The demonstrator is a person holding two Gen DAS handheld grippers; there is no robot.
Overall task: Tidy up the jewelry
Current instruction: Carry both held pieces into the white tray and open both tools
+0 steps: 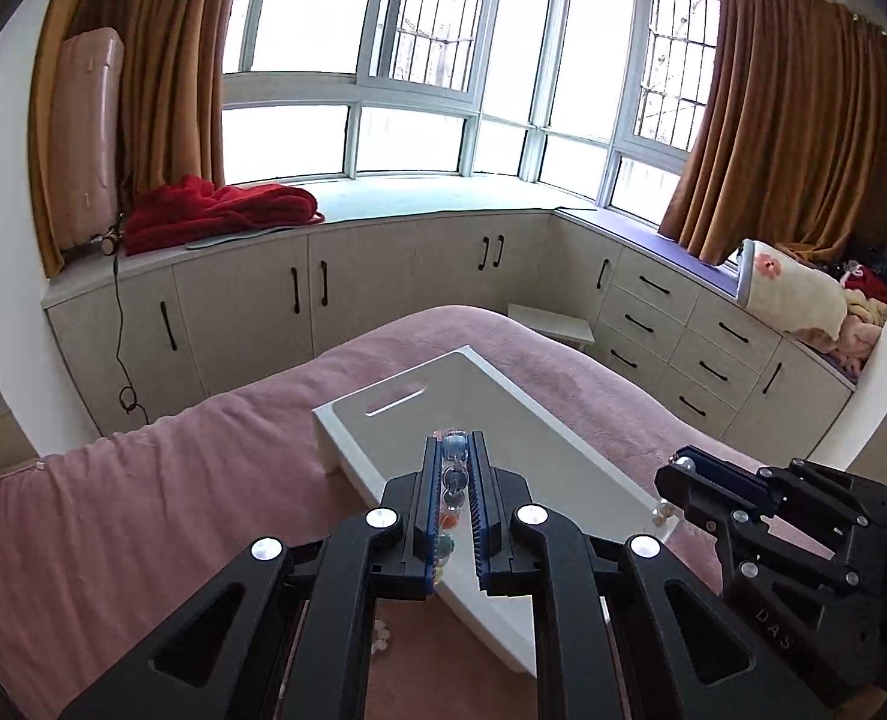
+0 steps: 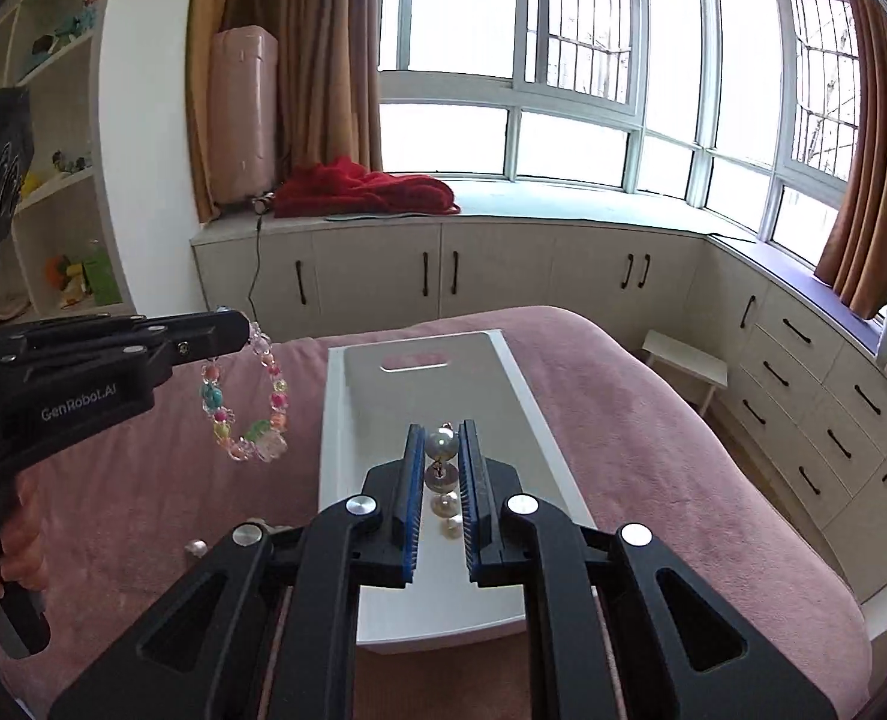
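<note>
Left gripper (image 1: 456, 450) pinches multicolored bead bracelet (image 2: 245, 402); loop dangles over pink bedspread (image 2: 653, 420), at 9 o'clock from white tray (image 2: 338, 420). Right gripper (image 2: 442, 438) pinches pearl drop earring (image 2: 443, 468), pearls hanging between fingers above tray. Small pearl piece (image 2: 196, 547) lies on bedspread at 7 o'clock from tray.

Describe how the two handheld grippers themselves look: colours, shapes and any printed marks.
Both are matte black, with angular linkage arms that have triangular cut-outs and round silver pivot bolts. The fingers carry blue ribbed pads. The left gripper has grey "GenRobot.AI" lettering on its side; the right gripper shows letters reading roughly "DAS". No cables are visible.
</note>
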